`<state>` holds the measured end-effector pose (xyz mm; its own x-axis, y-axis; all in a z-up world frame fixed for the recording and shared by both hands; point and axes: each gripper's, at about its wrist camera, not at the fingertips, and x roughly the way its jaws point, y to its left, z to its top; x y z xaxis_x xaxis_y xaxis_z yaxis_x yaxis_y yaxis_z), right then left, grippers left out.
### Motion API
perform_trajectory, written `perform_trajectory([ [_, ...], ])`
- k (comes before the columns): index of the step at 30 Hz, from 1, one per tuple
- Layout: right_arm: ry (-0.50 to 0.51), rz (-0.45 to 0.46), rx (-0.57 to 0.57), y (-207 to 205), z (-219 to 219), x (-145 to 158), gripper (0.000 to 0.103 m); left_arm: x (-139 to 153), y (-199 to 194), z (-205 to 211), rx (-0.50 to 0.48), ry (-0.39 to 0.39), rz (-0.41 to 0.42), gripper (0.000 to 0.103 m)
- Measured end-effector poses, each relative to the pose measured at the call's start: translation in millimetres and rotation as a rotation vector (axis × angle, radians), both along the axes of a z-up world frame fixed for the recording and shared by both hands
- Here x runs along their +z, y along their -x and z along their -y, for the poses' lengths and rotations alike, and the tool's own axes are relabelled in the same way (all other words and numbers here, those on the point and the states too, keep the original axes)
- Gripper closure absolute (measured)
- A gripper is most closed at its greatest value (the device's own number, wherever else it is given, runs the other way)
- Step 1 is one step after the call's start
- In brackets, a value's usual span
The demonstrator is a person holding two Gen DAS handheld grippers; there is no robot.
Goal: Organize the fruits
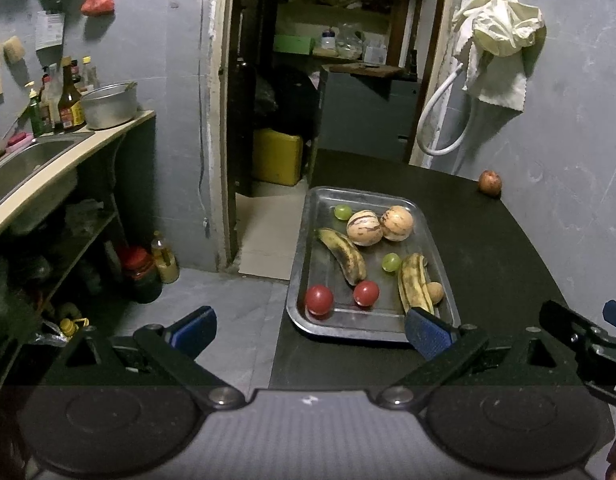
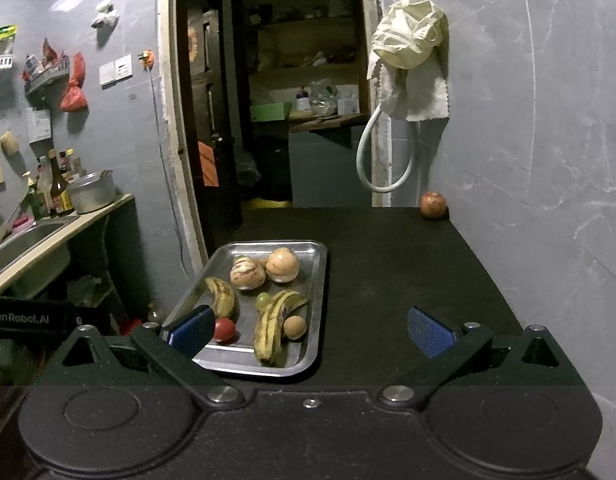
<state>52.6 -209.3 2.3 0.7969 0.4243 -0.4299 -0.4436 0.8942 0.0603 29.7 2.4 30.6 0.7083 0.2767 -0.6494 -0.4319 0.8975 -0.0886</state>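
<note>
A steel tray (image 1: 308, 236) (image 2: 319, 280) lies on the black table (image 1: 487, 260) (image 2: 407, 272). It holds two spotted bananas (image 1: 343, 254) (image 1: 413, 282), two pale striped melons (image 1: 363, 227) (image 1: 396, 223), two green grapes (image 1: 342, 212) (image 1: 391, 261), two red tomatoes (image 1: 319, 299) (image 1: 365, 293) and a small brown fruit (image 1: 435, 292). A reddish apple (image 1: 490, 182) (image 2: 432, 204) sits alone at the table's far corner by the wall. My left gripper (image 1: 309, 334) hovers open before the tray's near edge. My right gripper (image 2: 311, 330) is open too, over the tray's near right corner.
A sink counter (image 1: 48, 168) with bottles (image 1: 70, 96) and a metal pot (image 1: 110, 104) stands at the left. An open doorway (image 1: 327, 80) lies beyond the table. A cloth (image 1: 499, 36) and a white hose (image 1: 443, 120) hang on the right wall. Jars (image 1: 142, 272) stand on the floor.
</note>
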Motion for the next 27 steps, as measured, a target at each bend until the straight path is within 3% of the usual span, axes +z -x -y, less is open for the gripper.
perform_trajectory([
  [15, 0.014, -0.012, 0.036, 22, 6, -11, 0.001, -6, 35, 5, 0.020, -0.008, -0.015, 0.001],
  [27, 0.042, -0.021, 0.062, 25, -11, -15, 0.001, -19, 47, -17, 0.003, 0.010, -0.014, 0.001],
])
